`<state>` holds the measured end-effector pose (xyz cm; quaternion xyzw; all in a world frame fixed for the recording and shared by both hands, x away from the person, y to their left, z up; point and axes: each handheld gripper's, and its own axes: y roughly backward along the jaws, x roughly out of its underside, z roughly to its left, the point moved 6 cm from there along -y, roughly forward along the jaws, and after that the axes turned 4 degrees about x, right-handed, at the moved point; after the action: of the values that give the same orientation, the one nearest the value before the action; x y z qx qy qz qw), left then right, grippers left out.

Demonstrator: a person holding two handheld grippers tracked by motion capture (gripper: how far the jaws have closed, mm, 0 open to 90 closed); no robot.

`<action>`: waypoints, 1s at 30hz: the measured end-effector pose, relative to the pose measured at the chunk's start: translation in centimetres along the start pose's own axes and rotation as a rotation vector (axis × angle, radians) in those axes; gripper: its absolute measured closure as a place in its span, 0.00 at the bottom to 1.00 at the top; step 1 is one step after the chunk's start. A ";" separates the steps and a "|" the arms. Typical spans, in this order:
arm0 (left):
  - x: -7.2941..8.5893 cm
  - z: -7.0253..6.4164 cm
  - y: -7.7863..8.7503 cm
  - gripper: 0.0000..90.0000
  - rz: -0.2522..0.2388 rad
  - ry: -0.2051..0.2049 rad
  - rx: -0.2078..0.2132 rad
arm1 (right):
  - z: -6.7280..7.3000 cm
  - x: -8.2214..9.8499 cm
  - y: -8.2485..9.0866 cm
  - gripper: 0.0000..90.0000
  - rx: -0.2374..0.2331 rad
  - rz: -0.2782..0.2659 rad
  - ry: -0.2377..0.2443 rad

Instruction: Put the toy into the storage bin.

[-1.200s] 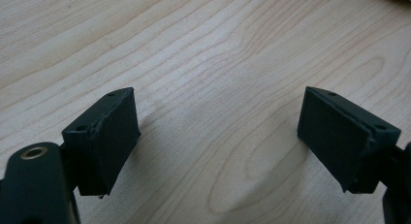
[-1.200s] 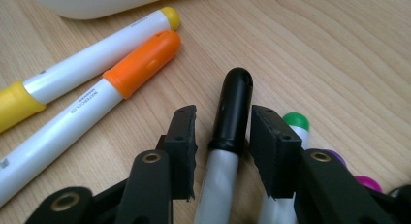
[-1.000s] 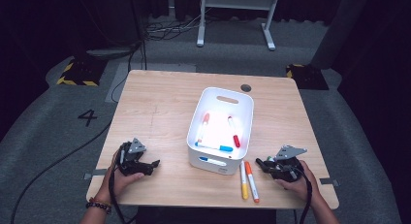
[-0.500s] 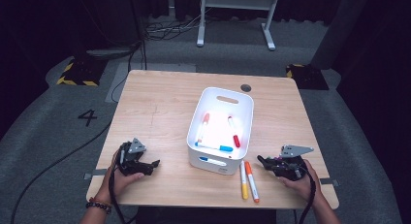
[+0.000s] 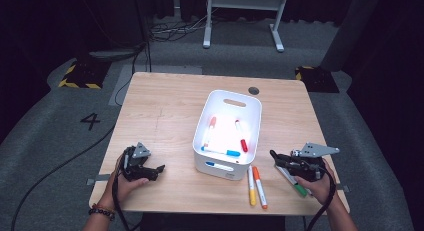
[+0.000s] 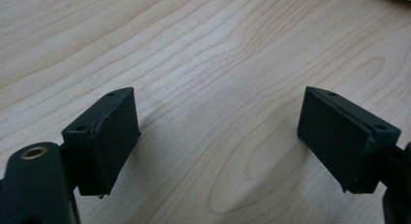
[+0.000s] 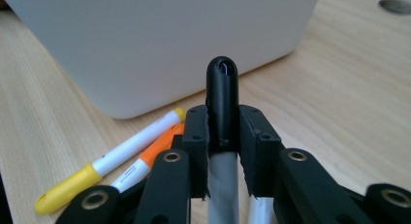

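Note:
My right gripper (image 5: 281, 160) (image 7: 223, 133) hovers just above the table to the right of the white bin (image 5: 220, 169). It is shut on a black-capped marker (image 7: 222, 95), which runs along the jaws with its cap (image 5: 273, 154) pointing toward the bin wall (image 7: 160, 44). A yellow marker (image 5: 251, 185) (image 7: 109, 165) and an orange marker (image 5: 259, 183) (image 7: 156, 153) lie side by side on the wood in front of the bin. My left gripper (image 5: 156, 169) (image 6: 218, 136) rests near the table's front left, open with only bare wood between its pads.
Inside the bin lie a red marker (image 5: 241, 135), a lighter red one (image 5: 210, 126) and a blue one (image 5: 223, 152). A green-capped marker (image 5: 299, 189) lies on the table under my right hand. A round hole (image 5: 254, 90) sits behind the bin.
My right gripper has risen a little off the table with the black-capped marker in its jaws. The left gripper has stayed where it was.

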<state>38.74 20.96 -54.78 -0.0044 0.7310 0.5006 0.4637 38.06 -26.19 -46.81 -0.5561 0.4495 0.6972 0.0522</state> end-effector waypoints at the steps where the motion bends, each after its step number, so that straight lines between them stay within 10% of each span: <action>1: 0.0 0.0 0.0 0.17 -0.001 0.002 0.000 | 0.0 -0.4 0.2 0.83 0.001 -0.009 0.001; 17: 0.0 0.0 0.0 0.17 -0.002 0.003 0.000 | -1.0 -8.6 2.5 0.83 0.025 -0.114 0.071; 30: 0.0 0.0 0.0 0.17 -0.002 0.003 0.000 | 1.7 -13.9 1.1 0.83 -0.002 -0.114 0.163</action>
<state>38.74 20.95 -54.78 -0.0057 0.7317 0.5001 0.4631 41.47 -19.75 -34.77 -0.6356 0.4193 0.6459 0.0547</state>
